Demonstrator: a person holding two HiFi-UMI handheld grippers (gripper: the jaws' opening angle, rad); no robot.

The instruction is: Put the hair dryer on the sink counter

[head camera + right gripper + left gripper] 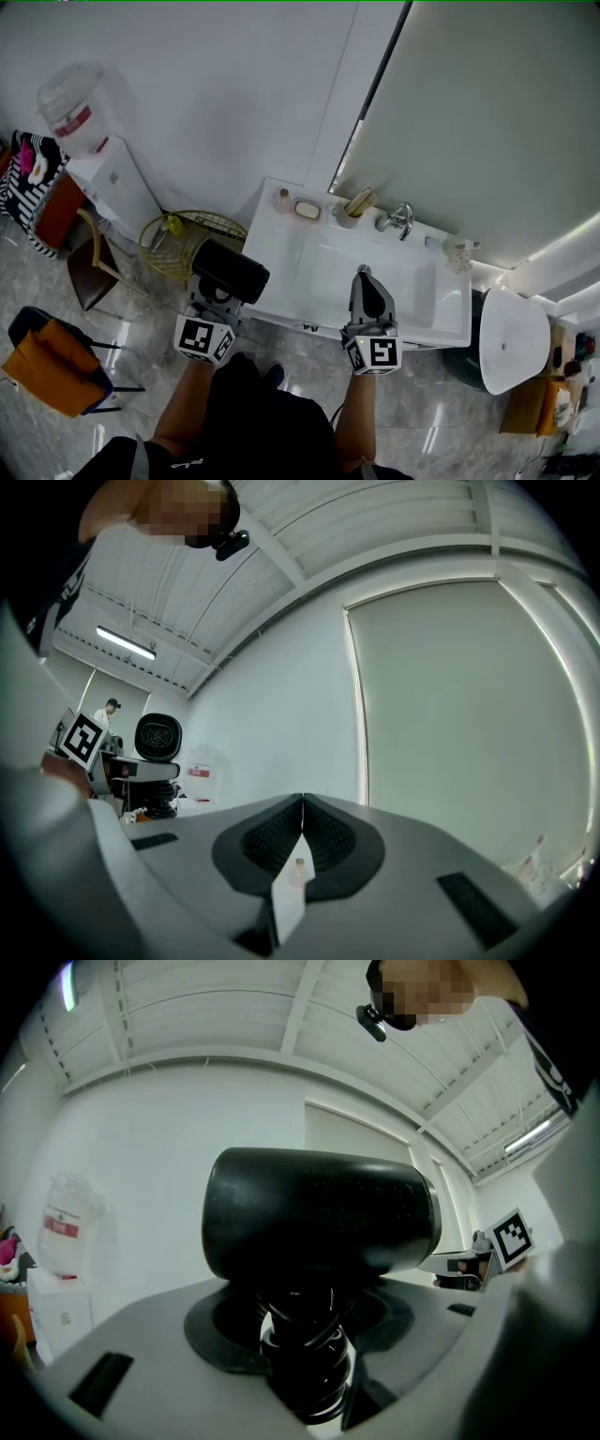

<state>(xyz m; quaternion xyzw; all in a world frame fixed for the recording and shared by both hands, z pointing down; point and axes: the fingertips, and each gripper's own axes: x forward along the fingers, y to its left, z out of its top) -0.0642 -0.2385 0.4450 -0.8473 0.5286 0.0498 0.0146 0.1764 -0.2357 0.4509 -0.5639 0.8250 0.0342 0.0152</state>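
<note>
The black hair dryer (231,270) is held just off the left front edge of the white sink counter (277,242). My left gripper (217,294) is shut on its handle. In the left gripper view the barrel (319,1215) lies crosswise above the jaws, and the handle with its coiled cord (302,1354) sits between them. My right gripper (365,277) hovers over the front of the basin, shut with nothing in it. In the right gripper view its jaws (302,803) meet along a thin line, and the hair dryer (157,736) shows at far left.
Along the back of the counter stand a small bottle (281,199), a soap dish (307,210), a cup with a brush (354,205), the faucet (400,220) and a dispenser (457,251). A wire basket (180,242) and water dispenser (92,141) stand left, a toilet (514,339) right.
</note>
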